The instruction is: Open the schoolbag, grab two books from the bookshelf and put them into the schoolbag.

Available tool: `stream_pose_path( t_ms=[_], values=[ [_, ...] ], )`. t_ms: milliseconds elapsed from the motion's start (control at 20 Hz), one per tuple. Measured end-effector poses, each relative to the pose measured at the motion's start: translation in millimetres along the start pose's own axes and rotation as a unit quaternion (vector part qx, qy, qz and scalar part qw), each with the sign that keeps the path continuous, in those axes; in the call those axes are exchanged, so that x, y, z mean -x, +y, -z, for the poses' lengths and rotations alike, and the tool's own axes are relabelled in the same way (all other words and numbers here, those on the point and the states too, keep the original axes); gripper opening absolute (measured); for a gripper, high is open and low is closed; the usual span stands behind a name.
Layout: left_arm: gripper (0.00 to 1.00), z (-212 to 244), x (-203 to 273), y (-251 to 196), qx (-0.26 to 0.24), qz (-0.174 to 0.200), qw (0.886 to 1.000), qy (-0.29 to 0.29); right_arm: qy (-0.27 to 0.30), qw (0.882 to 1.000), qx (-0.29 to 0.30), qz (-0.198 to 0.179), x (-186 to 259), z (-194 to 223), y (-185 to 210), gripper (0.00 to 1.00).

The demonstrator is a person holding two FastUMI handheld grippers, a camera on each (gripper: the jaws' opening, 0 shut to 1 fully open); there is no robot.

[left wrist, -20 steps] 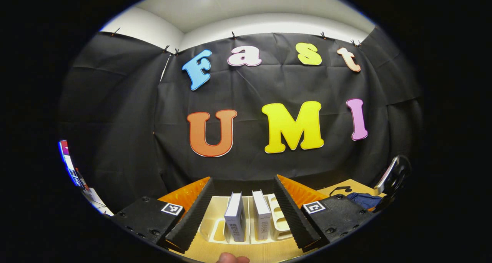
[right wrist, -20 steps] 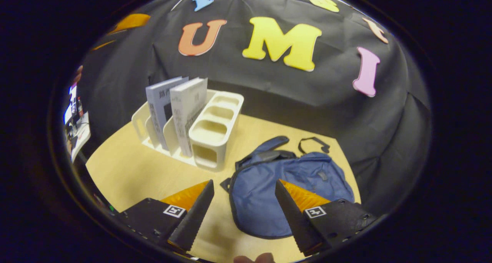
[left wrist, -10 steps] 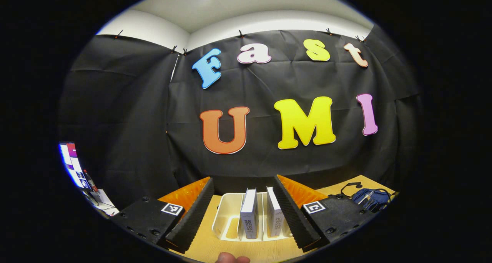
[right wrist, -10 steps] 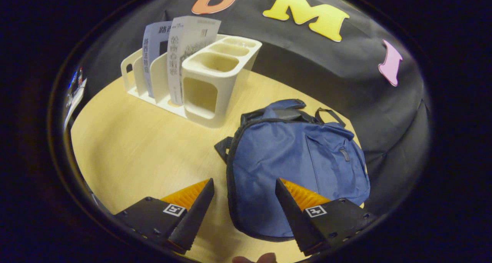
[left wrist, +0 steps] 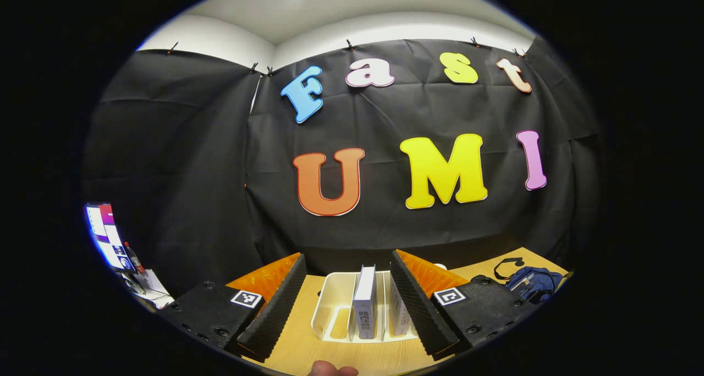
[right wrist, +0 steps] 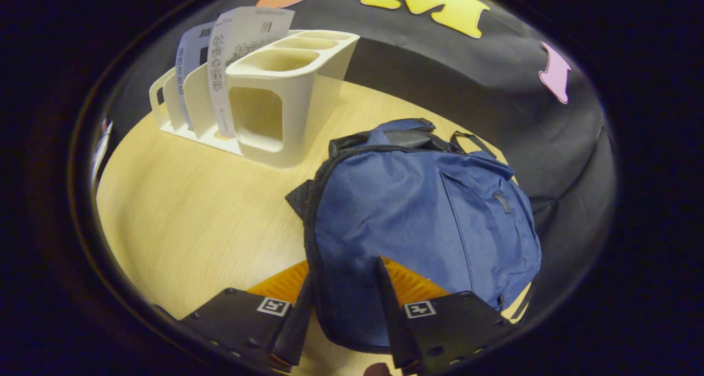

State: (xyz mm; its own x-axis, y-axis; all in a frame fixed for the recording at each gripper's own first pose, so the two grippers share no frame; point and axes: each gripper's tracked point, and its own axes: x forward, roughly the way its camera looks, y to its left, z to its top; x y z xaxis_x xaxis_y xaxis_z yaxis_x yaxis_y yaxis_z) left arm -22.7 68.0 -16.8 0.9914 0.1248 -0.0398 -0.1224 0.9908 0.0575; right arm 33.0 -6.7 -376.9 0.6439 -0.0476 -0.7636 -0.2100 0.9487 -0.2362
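Note:
A blue schoolbag [right wrist: 418,211] lies flat on the wooden table, its zipper closed. My right gripper [right wrist: 345,271] is low over the bag's near edge. Its jaws are partly drawn in and straddle that edge, one finger outside the rim and the other finger [right wrist: 388,299] on the blue fabric; the cloth between them is not bunched. A cream bookshelf [right wrist: 264,95] holds two upright books [right wrist: 225,62] left of the bag. My left gripper [left wrist: 347,269] is open and held level before the bookshelf [left wrist: 335,310]. One book [left wrist: 365,304] stands between its fingers, farther off. The schoolbag [left wrist: 531,282] shows at the far right.
The table [right wrist: 192,200] has bare wood left of the bag, in front of the shelf. The shelf's right end has several open cup compartments [right wrist: 280,57]. A screen and a bottle [left wrist: 129,252] stand beyond the table's left edge. A fingertip [left wrist: 330,370] shows at the bottom edge.
My right gripper has dropped closer onto the bag's near edge and its jaws have narrowed around it. My left gripper has drifted left, so the books now sit further right in its view.

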Motion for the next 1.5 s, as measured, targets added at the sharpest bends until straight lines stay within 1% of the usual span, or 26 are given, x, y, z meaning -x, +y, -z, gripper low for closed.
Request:
stream_pose_path(
  t_ms=[50, 100, 150, 250, 400, 550, 700, 850, 1100, 1150, 1200, 1250, 1350, 1500],
  values=[
    [0.98, 1.0, -0.7, 0.2, 0.001, 0.0, 1.0, 0.002, -0.002, 1.0, -0.007, -0.006, 0.1, -2.4, 1.3, 0.57],
    [0.97, 2.0, -1.1, 0.8, 0.003, 0.0, 1.0, 0.003, 0.0, 1.0, -0.017, -0.008, 2.5, -2.7, 2.1, 0.48],
    [0.97, 2.3, -2.2, 1.0, 0.005, 0.0, 1.0, 0.004, 0.0, 1.0, -0.028, -0.007, 3.6, -7.4, 2.0, 0.13],
    [0.97, 4.2, -4.3, -0.4, 0.011, 0.0, 1.0, 0.006, 0.008, 0.999, -0.047, -0.012, 9.2, -7.9, 1.0, 0.01],
    [0.98, 5.4, -8.0, -2.3, 0.022, 0.005, 1.0, 0.011, 0.006, 0.998, -0.065, -0.024, 21.5, -17.5, -3.9, 0.0],
    [0.98, 8.0, -17.1, -9.6, 0.015, 0.021, 1.0, 0.016, -0.023, 0.997, -0.068, -0.03, 45.3, -32.5, -14.6, 0.01],
    [0.98, 11.6, -25.1, -19.3, 0.019, 0.039, 0.999, 0.025, -0.053, 0.995, -0.076, -0.029, 74.4, -50.1, -36.9, 0.0],
    [0.98, 19.0, -34.6, -31.1, 0.037, 0.051, 0.997, 0.042, -0.075, 0.993, -0.09, -0.019, 103.2, -68.5, -68.1, 0.0],
    [0.98, 26.1, -52.1, -48.8, 0.035, 0.076, 0.994, 0.068, -0.103, 0.988, -0.112, 0.008, 141.7, -93.3, -132.7, 0.0],
    [0.98, 25.4, -55.7, -52.1, 0.04, 0.083, 0.993, 0.071, -0.109, 0.988, -0.11, 0.014, 146.5, -96.9, -146.1, 0.0],
    [1.0, 25.8, -58.3, -55.1, 0.044, 0.088, 0.992, 0.077, -0.115, 0.987, -0.107, 0.018, 150.8, -100.6, -160.1, 0.0],
    [0.98, 26.2, -61.7, -57.9, 0.048, 0.091, 0.991, 0.082, -0.116, 0.987, -0.106, 0.022, 152.3, -101.1, -174.1, 0.0],
    [0.98, 26.9, -71.9, -64.4, 0.049, 0.096, 0.99, 0.095, -0.117, 0.986, -0.119, 0.025, 154.6, -100.2, -199.7, 0.0],
    [0.98, 30.4, -83.3, -74.8, 0.047, 0.101, 0.987, 0.116, -0.118, 0.984, -0.13, 0.041, 153.2, -95.8, -237.0, 0.0]
  ],
)
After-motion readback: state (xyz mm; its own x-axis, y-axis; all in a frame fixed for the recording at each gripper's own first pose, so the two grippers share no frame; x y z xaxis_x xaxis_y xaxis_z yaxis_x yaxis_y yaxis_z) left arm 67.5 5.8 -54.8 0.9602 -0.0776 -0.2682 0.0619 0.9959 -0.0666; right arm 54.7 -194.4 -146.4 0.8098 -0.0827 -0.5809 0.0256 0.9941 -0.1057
